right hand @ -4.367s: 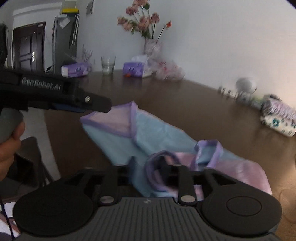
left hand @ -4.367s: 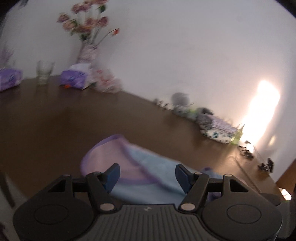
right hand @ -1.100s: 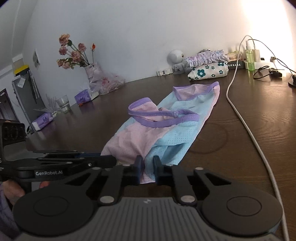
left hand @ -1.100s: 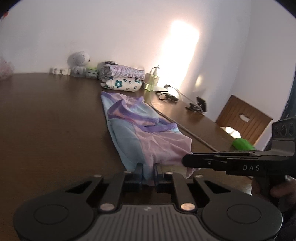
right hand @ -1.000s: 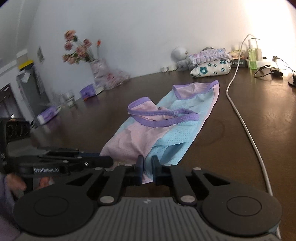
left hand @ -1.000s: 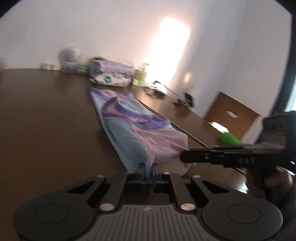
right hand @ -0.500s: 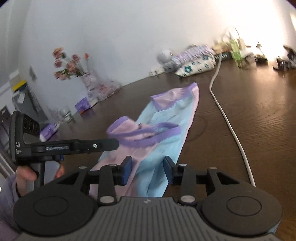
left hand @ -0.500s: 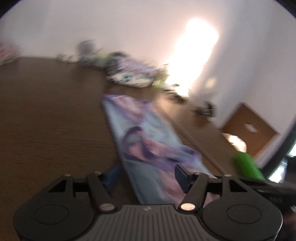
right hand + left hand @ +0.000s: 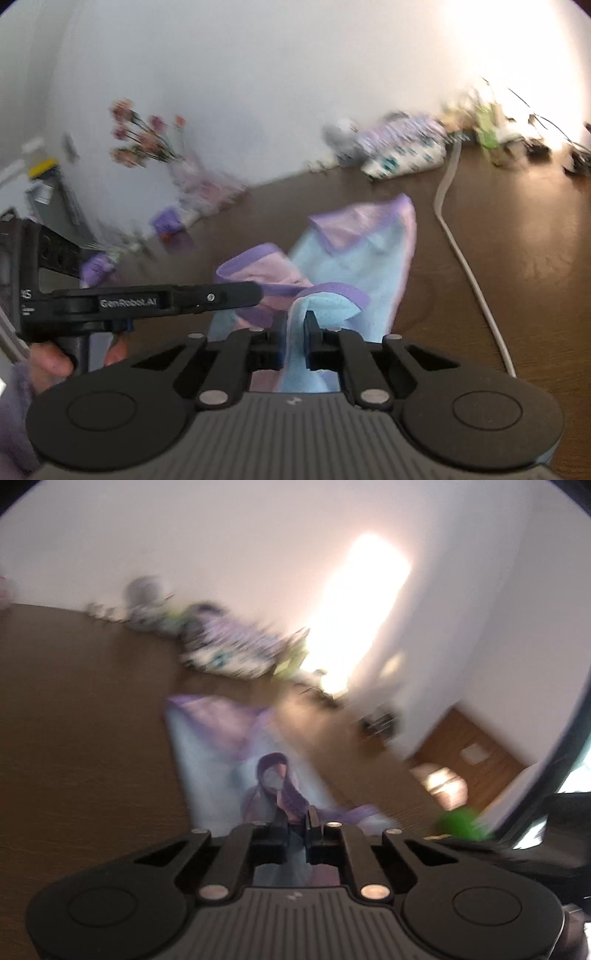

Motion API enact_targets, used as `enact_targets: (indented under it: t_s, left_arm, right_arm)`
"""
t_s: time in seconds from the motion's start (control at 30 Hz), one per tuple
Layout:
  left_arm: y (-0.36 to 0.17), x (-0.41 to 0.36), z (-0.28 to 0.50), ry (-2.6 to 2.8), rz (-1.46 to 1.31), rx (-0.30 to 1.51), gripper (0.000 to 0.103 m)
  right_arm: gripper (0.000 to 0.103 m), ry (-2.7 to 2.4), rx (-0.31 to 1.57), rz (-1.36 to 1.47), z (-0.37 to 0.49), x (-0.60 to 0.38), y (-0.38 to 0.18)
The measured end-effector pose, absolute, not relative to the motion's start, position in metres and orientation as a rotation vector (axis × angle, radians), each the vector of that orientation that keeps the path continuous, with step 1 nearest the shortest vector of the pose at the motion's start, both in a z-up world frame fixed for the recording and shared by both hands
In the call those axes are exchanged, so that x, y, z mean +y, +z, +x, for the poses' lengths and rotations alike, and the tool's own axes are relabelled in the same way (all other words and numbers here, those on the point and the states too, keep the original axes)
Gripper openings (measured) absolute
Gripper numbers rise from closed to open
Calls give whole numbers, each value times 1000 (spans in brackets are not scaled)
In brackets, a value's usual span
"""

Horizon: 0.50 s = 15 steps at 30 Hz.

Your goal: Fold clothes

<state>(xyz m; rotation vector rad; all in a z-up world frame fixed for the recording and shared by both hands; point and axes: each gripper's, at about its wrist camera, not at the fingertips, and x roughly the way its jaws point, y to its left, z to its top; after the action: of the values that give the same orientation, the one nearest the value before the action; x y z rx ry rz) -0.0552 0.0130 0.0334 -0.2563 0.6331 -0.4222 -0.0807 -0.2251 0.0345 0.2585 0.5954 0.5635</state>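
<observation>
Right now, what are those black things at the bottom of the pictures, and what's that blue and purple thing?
The black things are grabbing tools. A person holds one in each hand, and each carries a small camera looking forward along its two fingers, so each picture is that tool's own view.

One picture comes from the left tool, the other from the right tool. In the right one you can also see the person's hand holding the left tool.

The blue and purple thing is a small garment lying on a brown wooden table. Both tools are closing their fingers on its near end, with cloth between them, ready for folding.

Farther back are flowers, a white cable and a pile of patterned cloth. Everything looks blurry.
</observation>
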Motion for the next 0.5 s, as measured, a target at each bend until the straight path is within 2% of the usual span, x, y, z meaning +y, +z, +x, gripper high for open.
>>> enact_targets:
  t_s: [0.03, 0.07, 0.1, 0.13, 0.17, 0.2, 0.37, 0.43, 0.5]
  left_arm:
    - [29, 12, -51, -397, -236, 657, 11]
    - [26, 13, -49, -403, -234, 672, 20]
    - [24, 15, -49, -409, -239, 677, 33]
    - [26, 19, -52, -413, -251, 668, 41]
    - [28, 25, -56, -414, -259, 652, 59]
    - [30, 31, -62, -413, -261, 629, 67]
    - [40, 60, -97, -534, -273, 603, 67]
    - [37, 59, -116, -625, -270, 600, 67]
    - [31, 50, -131, -708, -233, 605, 67]
  right_arm:
    - [15, 515, 637, 253, -75, -224, 29]
    - [17, 494, 652, 253, -75, -226, 26]
    - [27, 493, 645, 264, -78, -229, 25]
    - [43, 497, 627, 281, -82, -236, 26]
    - [48, 497, 595, 292, -90, -242, 30]
    - [50, 494, 566, 291, -97, -248, 33]
    - [49, 588, 560, 265, -121, -270, 34]
    - [44, 661, 564, 272, -127, -274, 30]
    - [44, 694, 578, 283, -133, -277, 26]
